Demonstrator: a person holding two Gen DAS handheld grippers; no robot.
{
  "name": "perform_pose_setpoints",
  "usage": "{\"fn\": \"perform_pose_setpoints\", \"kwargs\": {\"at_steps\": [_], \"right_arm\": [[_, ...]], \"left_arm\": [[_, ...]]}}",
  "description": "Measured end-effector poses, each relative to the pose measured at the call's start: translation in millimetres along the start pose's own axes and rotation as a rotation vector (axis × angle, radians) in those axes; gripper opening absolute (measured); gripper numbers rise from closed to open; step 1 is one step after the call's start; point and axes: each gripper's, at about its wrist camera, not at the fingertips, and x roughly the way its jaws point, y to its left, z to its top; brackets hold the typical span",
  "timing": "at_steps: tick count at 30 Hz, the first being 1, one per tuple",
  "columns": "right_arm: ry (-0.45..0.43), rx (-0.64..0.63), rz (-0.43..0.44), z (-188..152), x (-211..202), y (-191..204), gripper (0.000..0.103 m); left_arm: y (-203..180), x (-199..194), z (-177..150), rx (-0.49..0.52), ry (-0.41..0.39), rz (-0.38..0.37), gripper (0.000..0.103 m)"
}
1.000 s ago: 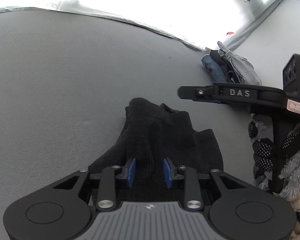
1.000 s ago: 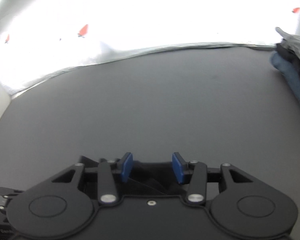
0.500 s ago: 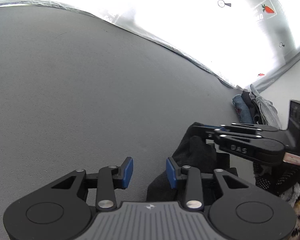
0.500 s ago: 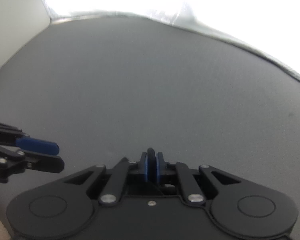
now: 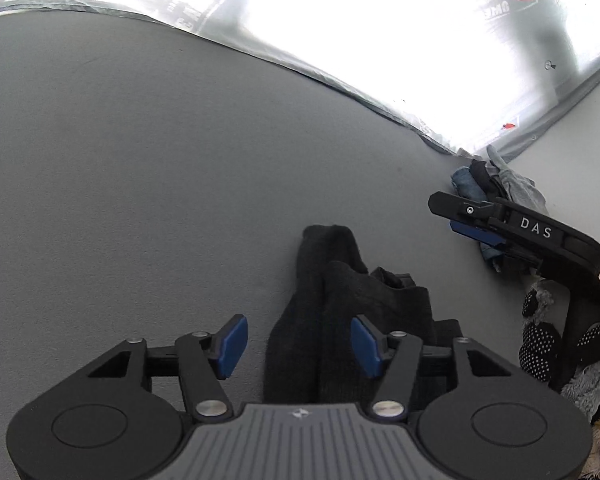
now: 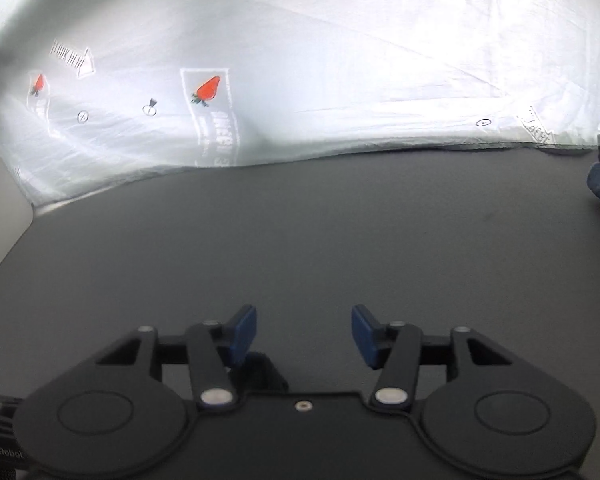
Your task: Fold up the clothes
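The black garment lies bunched on the grey worktop, directly under the left gripper, whose jaws are opening around it without pressing. The right gripper hovers beside it, jaws opening on nothing. A clothes pile sits near the far edge, clear of the work.

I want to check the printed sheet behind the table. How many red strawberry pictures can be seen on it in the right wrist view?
2. A large strawberry left of centre, and a small strawberry near the left edge. The glare may hide more.
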Motion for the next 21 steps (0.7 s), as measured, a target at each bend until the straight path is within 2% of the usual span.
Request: {"fn": "perform_pose_setpoints", "kwargs": {"at_steps": [2, 5, 8, 9, 11, 12, 13, 14, 15, 16, 18, 21], "right_arm": [[0.031, 0.062, -0.049, -12, -16, -29, 0.059], [0.121, 0.176, -0.078, -45, -31, -66, 0.059], [0.206, 0.337, -0.025, -79, -31, -82, 0.060], [0.221, 0.381, 0.000, -91, -32, -83, 0.062], [0.240, 0.441, 0.033, -109, -35, -85, 0.062], [0.243, 0.444, 0.036, -116, -34, -83, 0.059], [0.238, 0.423, 0.036, -121, -32, -78, 0.046], [0.231, 0.398, 0.034, -125, -29, -73, 0.038], [0.217, 0.366, 0.044, -125, -28, -68, 0.017], [0.192, 0.322, 0.050, -120, -25, -59, 0.005], [0.140, 0.252, 0.096, -107, -25, -46, 0.005], [0.056, 0.257, 0.245, -91, -46, -49, 0.004]], "left_arm": [[-8, 9, -1, 0.035, 0.019, -0.030, 0.066], [-19, 35, 0, 0.032, 0.060, -0.059, 0.066], [-23, 57, -3, 0.019, 0.107, -0.067, 0.076], [-26, 58, -4, 0.037, 0.093, -0.068, 0.079], [-30, 59, -4, 0.068, 0.100, -0.058, 0.078], [-32, 59, -5, 0.082, 0.102, -0.055, 0.077], [-33, 58, -5, 0.099, 0.096, -0.045, 0.073], [-35, 58, -6, 0.113, 0.091, -0.027, 0.062], [-35, 57, -6, 0.128, 0.087, -0.007, 0.052], [-34, 53, -5, 0.133, 0.083, -0.001, 0.047], [-32, 46, -2, 0.144, 0.074, 0.012, 0.029], [-30, 28, 2, 0.140, 0.044, 0.033, 0.019]]}}
